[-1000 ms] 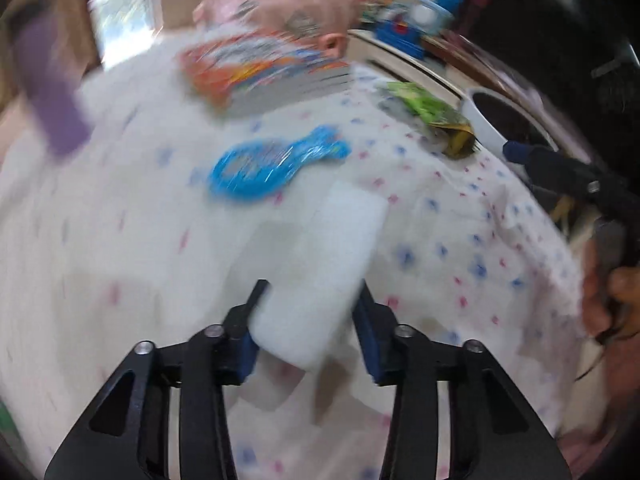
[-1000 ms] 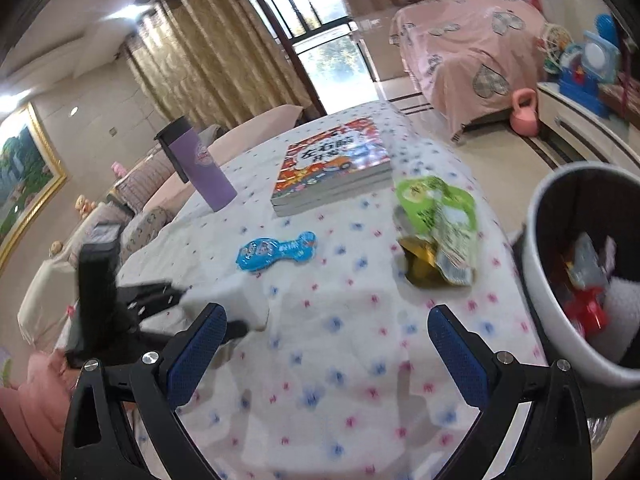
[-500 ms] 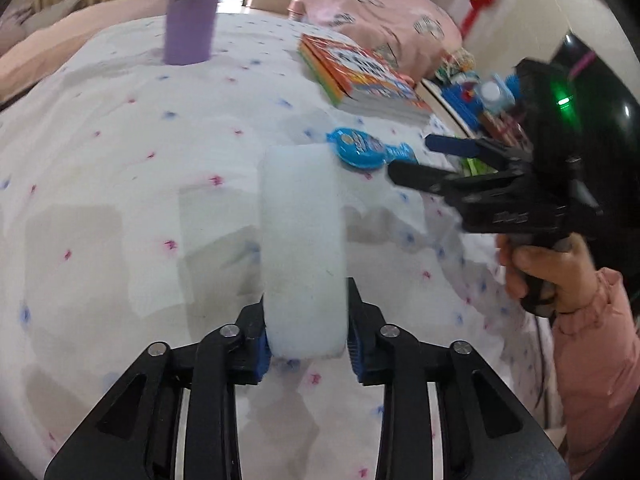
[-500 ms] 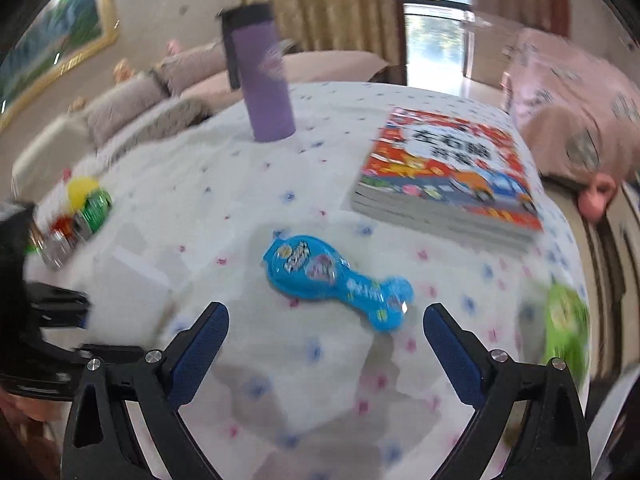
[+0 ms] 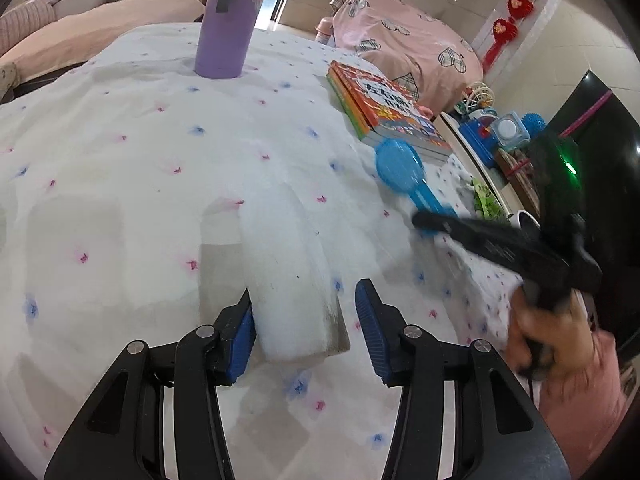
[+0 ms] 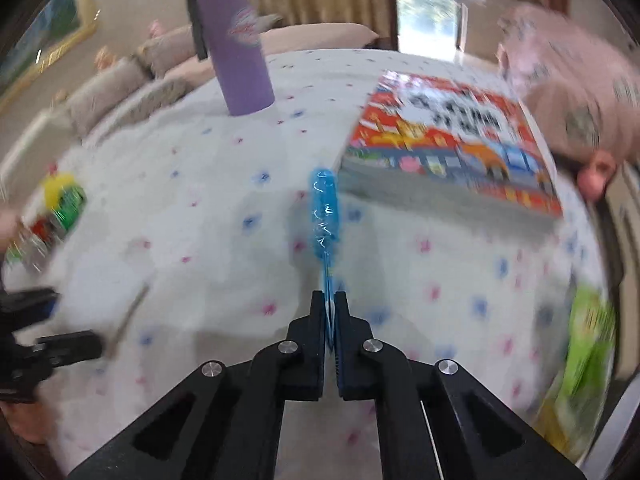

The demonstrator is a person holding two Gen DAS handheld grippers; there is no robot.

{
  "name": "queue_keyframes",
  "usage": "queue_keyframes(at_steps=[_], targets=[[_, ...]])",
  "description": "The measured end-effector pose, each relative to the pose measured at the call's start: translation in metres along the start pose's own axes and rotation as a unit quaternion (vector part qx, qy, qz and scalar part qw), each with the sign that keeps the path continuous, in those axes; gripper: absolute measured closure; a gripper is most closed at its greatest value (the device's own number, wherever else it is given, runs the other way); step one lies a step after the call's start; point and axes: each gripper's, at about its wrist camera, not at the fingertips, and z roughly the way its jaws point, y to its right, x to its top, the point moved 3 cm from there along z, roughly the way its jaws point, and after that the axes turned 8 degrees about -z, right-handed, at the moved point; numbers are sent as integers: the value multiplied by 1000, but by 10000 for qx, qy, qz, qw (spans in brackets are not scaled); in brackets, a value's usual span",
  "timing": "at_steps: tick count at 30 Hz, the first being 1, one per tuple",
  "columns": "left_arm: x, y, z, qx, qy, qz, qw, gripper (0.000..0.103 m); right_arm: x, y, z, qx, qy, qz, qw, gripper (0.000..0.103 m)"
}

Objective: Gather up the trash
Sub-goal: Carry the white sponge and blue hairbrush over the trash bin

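Note:
A white foam block [image 5: 288,272] lies on the dotted tablecloth between the fingers of my left gripper [image 5: 306,320]. The left jaws stand apart; only the left pad touches the block. My right gripper [image 6: 330,312] is shut on the tail of a blue plastic wrapper [image 6: 325,216] and holds it edge-on above the cloth. In the left wrist view the blue wrapper [image 5: 404,172] hangs from the right gripper [image 5: 428,222] near the book. A green snack bag [image 6: 588,344] lies at the table's right edge.
A purple tumbler [image 6: 236,48] stands at the back of the table. A stack of books [image 6: 452,148] lies at the back right. A small green and yellow packet [image 6: 60,204] sits at the far left. The left gripper [image 6: 44,344] shows low left in the right wrist view.
My left gripper has opened around the foam block. My right gripper has closed on the blue wrapper's tail and lifted it off the cloth.

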Motion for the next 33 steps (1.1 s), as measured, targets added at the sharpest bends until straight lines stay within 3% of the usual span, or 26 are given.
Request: queue_keyframes(at_steps=[1,3,8,21,33], targets=[[0,1,0,-10,8,11,10000,58,-7,1,-5,163,43,209,9996,100],[-1,7,1,-107,-13,87,9999,74,-24,0,-17,502,152,655,9965,100],[-11,33,0,-267,15,429,9987,75,-65,-4,-50,647,449,1285,9886,100],[-54,119,4,-715,-289,1243,9892,75,-129,-7,-122,9,1015,1820,9780,100],[-80,173,1,-779,-352,1780,9803,75,-175,8,-166,-375,1318,2200,9658,100]])
